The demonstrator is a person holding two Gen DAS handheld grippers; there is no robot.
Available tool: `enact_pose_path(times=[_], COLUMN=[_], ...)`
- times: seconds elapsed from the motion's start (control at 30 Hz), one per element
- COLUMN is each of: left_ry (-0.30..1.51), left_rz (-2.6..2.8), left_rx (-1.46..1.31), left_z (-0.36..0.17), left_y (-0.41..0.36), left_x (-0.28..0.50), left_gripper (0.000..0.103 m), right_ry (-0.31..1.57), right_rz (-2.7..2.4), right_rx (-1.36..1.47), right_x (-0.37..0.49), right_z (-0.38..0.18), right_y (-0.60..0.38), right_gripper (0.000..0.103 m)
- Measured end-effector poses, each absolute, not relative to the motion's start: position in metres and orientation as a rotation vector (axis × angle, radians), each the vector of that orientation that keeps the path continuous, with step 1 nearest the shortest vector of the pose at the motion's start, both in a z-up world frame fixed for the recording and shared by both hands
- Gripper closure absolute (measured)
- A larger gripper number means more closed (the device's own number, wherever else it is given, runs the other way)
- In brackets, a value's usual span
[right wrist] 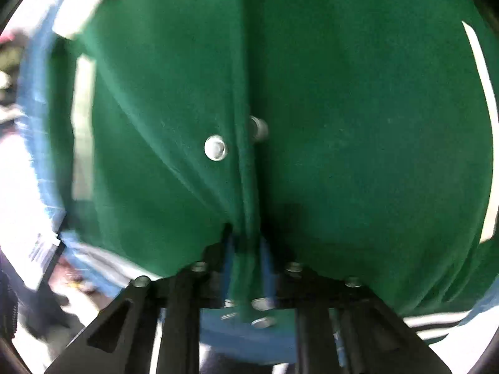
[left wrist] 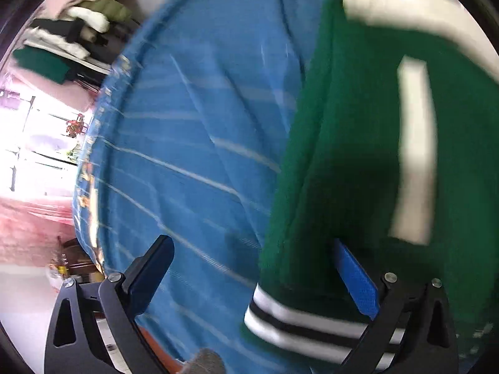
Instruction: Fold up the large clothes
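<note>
A blue striped sheet [left wrist: 193, 143] covers the surface under me, and past its edge sits a blurred pile of other clothes [left wrist: 81, 25] in front of a bright window. Everything is smeared with motion, so I keep to what reads clearly.

The one garment in hand is a green jacket [right wrist: 358, 131], spread over the sheet with its front opening running straight away from my right gripper [right wrist: 246, 243]. That gripper is clamped tight on a bunched ridge of green cloth at the front edge, the blue pads nearly meeting with fabric squeezed between them. I judge I hold it there to control the placket while the fold is set. Two metal snaps [right wrist: 215, 147] show just beyond my grip, one on each side of the opening (so the front is unfastened at this point).

My left gripper [left wrist: 255, 268] stands wide apart. Its left finger [left wrist: 149, 271] hangs over bare sheet, while the right one [left wrist: 355, 277] is against the jacket's edge, just above the striped hem band [left wrist: 312, 324]. No cloth is pinched between them. It looks placed to take the hem corner.

I count one jacket, two white pocket strips [right wrist: 480, 62] and two black stripes on the band.
</note>
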State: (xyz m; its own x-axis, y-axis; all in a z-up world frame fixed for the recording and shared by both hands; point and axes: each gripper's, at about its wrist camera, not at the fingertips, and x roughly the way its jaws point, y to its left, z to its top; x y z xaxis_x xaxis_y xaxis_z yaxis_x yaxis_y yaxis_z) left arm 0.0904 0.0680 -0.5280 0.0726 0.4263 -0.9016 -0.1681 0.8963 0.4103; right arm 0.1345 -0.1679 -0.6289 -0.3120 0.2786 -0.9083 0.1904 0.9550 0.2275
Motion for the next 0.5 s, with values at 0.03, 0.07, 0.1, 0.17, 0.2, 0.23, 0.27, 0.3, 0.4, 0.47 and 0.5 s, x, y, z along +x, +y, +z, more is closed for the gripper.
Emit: enact_pose_path(times=[0.03, 0.07, 0.1, 0.17, 0.2, 0.23, 0.27, 0.3, 0.4, 0.47, 0.5], left_ry=[1.461, 1.473, 1.477, 1.459, 1.438, 1.398, 1.364, 1.318, 1.238, 1.233, 1.255], left_rz=[0.442, 0.437, 0.437, 0.431, 0.422, 0.408, 0.402, 0.393, 0.390, 0.407, 0.438], left_rx=[0.177, 0.131, 0.108, 0.098, 0.087, 0.073, 0.072, 0.075, 0.116, 0.206, 0.274], left_z=[-0.539, -0.541, -0.536, -0.516, -0.505, -0.489, -0.480, -0.470, -0.474, -0.497, -0.518], left_y=[0.076, 0.083, 0.087, 0.087, 0.086, 0.085, 0.083, 0.079, 0.064, 0.057, 0.059], left_x=[0.091, 0.091, 0.092, 0.097, 0.102, 0.112, 0.123, 0.141, 0.199, 0.235, 0.253], left_gripper=[0.000, 0.000, 0.000, 0.000, 0.000, 0.000, 0.000, 0.000, 0.000, 0.000, 0.000], right_ry=[1.920, 1.930, 1.934, 1.904, 1.877, 1.848, 1.822, 1.782, 1.698, 1.647, 1.628], right_rz=[0.081, 0.075, 0.068, 0.067, 0.068, 0.061, 0.057, 0.056, 0.036, 0.021, 0.011], right_rx=[0.314, 0.299, 0.294, 0.316, 0.331, 0.341, 0.352, 0.373, 0.417, 0.453, 0.456], right_x=[0.139, 0.144, 0.149, 0.157, 0.160, 0.165, 0.169, 0.177, 0.211, 0.231, 0.237], right_z=[-0.623, -0.618, -0.614, -0.595, -0.585, -0.577, -0.572, -0.567, -0.565, -0.569, -0.575], right_y=[-0.162, -0.149, -0.128, -0.120, -0.119, -0.120, -0.122, -0.123, -0.125, -0.131, -0.139], right_gripper=[0.089, 0.089, 0.084, 0.083, 0.079, 0.074, 0.073, 0.073, 0.073, 0.073, 0.073])
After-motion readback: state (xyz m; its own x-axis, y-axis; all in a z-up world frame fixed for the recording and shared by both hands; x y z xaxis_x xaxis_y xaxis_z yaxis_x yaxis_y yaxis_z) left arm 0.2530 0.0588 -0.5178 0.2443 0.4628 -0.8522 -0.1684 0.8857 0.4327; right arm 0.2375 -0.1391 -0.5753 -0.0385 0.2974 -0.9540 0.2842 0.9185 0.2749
